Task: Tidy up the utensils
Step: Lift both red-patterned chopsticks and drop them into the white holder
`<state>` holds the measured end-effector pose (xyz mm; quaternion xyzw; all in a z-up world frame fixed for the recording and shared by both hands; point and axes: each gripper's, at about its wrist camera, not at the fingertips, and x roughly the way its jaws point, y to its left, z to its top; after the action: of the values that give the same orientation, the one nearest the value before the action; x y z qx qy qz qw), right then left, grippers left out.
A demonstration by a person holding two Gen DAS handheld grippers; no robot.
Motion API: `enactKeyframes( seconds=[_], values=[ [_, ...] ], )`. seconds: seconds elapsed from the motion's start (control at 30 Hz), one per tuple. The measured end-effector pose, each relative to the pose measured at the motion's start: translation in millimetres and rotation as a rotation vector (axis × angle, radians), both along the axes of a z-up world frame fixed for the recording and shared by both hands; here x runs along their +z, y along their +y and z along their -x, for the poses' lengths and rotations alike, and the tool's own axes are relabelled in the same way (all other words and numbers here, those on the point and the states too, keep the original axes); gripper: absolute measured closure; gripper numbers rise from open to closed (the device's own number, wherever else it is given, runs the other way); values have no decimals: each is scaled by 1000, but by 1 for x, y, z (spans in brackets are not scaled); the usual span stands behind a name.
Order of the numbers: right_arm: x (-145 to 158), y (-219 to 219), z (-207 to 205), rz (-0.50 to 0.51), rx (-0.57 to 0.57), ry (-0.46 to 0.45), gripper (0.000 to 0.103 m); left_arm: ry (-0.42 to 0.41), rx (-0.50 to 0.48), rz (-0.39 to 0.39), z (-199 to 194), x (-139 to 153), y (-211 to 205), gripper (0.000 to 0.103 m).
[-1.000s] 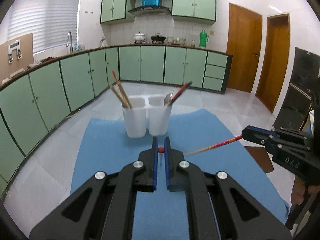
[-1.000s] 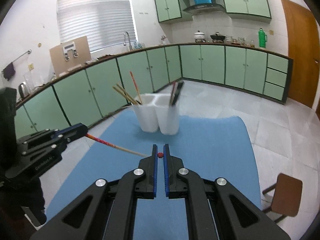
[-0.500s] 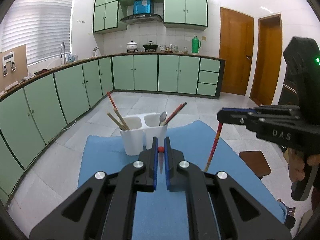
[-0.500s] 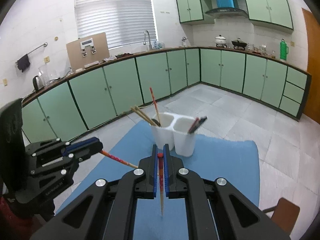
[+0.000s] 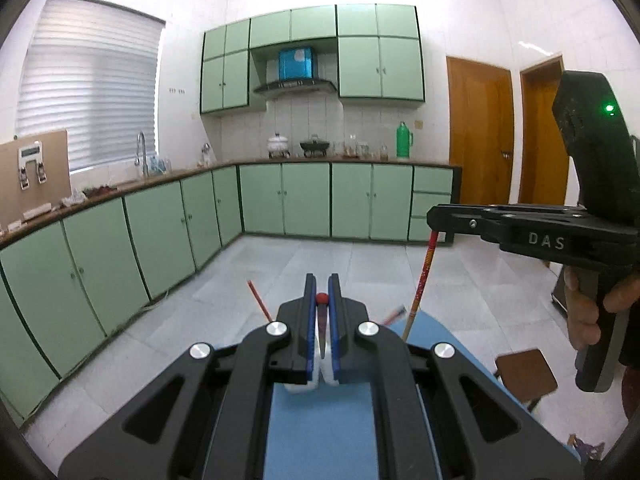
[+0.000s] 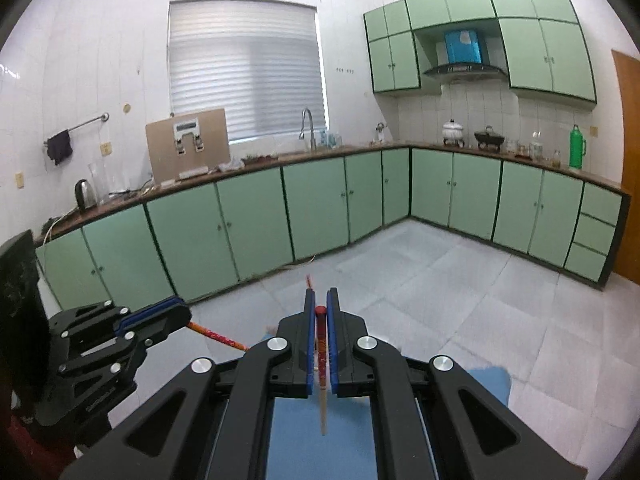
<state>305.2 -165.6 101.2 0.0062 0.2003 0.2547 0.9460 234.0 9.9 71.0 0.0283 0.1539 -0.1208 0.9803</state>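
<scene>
Above the blue mat (image 5: 320, 420), the left gripper (image 5: 322, 300) was closed on a red-tipped chopstick (image 6: 218, 336). To its right, the right gripper (image 6: 320, 308), marked "DAS", pinched another chopstick (image 6: 321, 360) hanging down. The white holder (image 5: 298, 388) stood mostly hidden behind the left gripper's jaws. Green cabinets (image 6: 256, 220) lined the tiled kitchen.

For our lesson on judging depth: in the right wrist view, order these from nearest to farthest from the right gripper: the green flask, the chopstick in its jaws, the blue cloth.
1. Chopstick: clamped in the right gripper, hanging down.
2. Blue cloth: just below and ahead.
3. Green flask: on the far counter, at right.
</scene>
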Motion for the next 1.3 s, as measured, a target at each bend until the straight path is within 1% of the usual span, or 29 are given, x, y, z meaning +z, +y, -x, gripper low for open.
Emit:
enactKeyframes(
  seconds=[0.07,0.17,0.3,0.4,0.67,0.8,0.93,1.0,1.03,1.07,1.1,1.13,1.17,1.2,1.23,1.27,1.3],
  values=[
    [11,3,-12,-4,-9,-17,98,-7,-1,-6,-12,8,-1,98],
    [22,7,-31,-8,-30,-41,98,-4,-3,-18,-30,12,-4,98],
    [23,13,-58,8,-64,-62,98,18,-4,-33,-53,7,-7,98],
    [12,16,-76,23,-91,-67,98,36,-3,-36,-70,-1,-7,98],
    [-33,12,-114,-8,-103,-1,98,91,-7,-32,-110,-30,-7,98],
    [-55,14,-121,5,-91,40,97,124,-6,-27,-130,-45,-7,98],
    [-73,12,-120,20,-85,71,96,180,0,-26,-146,-64,-4,97],
    [-75,8,-119,17,-97,75,87,202,11,-14,-150,-70,0,96],
    [-76,3,-117,10,-109,74,84,205,18,-9,-150,-71,2,96],
    [-74,0,-118,7,-118,72,77,206,25,-5,-151,-71,3,96],
    [-73,-5,-116,2,-130,67,73,205,31,2,-149,-70,6,95],
    [-70,-9,-112,-1,-141,61,72,202,34,6,-147,-68,7,95],
    [-68,-12,-112,-1,-149,58,69,197,39,11,-143,-67,10,92],
    [-66,-15,-108,-1,-159,53,62,188,44,19,-138,-64,12,85],
    [-65,-20,-101,3,-176,45,58,181,46,25,-134,-61,13,80],
    [-63,-23,-96,5,-184,39,52,172,48,33,-128,-58,15,70],
    [-62,-27,-88,6,-195,29,47,164,50,38,-123,-57,17,64]
  ],
)
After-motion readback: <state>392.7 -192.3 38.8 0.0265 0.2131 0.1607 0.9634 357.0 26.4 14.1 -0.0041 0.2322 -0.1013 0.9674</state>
